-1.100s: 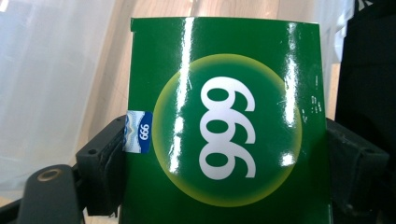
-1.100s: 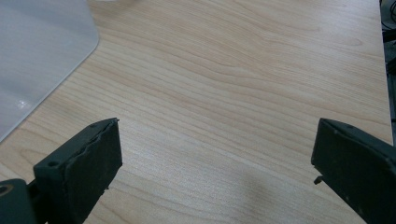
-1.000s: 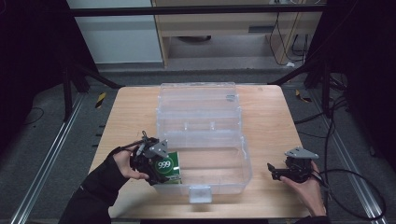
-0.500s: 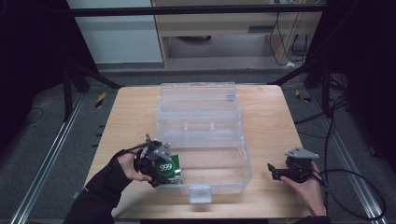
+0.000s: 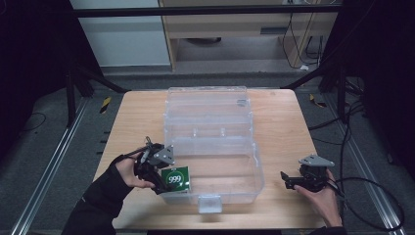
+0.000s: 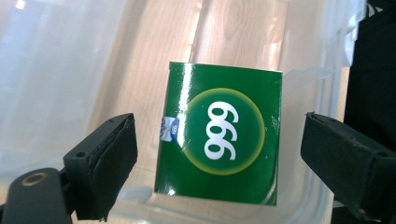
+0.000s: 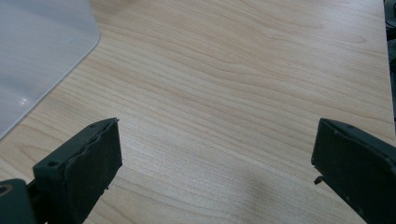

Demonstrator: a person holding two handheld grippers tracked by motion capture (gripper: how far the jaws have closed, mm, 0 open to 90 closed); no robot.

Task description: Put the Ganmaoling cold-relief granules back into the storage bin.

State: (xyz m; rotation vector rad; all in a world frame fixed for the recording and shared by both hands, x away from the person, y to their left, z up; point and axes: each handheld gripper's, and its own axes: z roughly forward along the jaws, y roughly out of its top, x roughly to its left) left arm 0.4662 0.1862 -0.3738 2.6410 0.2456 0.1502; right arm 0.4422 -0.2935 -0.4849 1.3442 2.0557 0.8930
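Note:
A green packet point(image 5: 176, 178) marked 999 stands at the front-left corner of the clear plastic box point(image 5: 215, 147). In the left gripper view the packet point(image 6: 219, 140) sits between the two jaws with a gap on each side, behind the box's clear wall. My left gripper point(image 5: 164, 180) point(image 6: 217, 140) is open around it, touching neither side. Whether the packet rests on the box floor I cannot tell. My right gripper point(image 5: 288, 180) point(image 7: 215, 140) is open over bare wood to the right of the box, nothing between its fingers.
The clear box has its lid point(image 5: 208, 100) folded back toward the far side, and a latch point(image 5: 209, 203) at its front. The wooden table point(image 5: 284, 132) ends close behind the right hand. A cable point(image 5: 372, 196) trails off the right gripper.
The left hand and the green packet have edged slightly rightward and nearer to the front corner of the clear box. The right gripper has stayed put.

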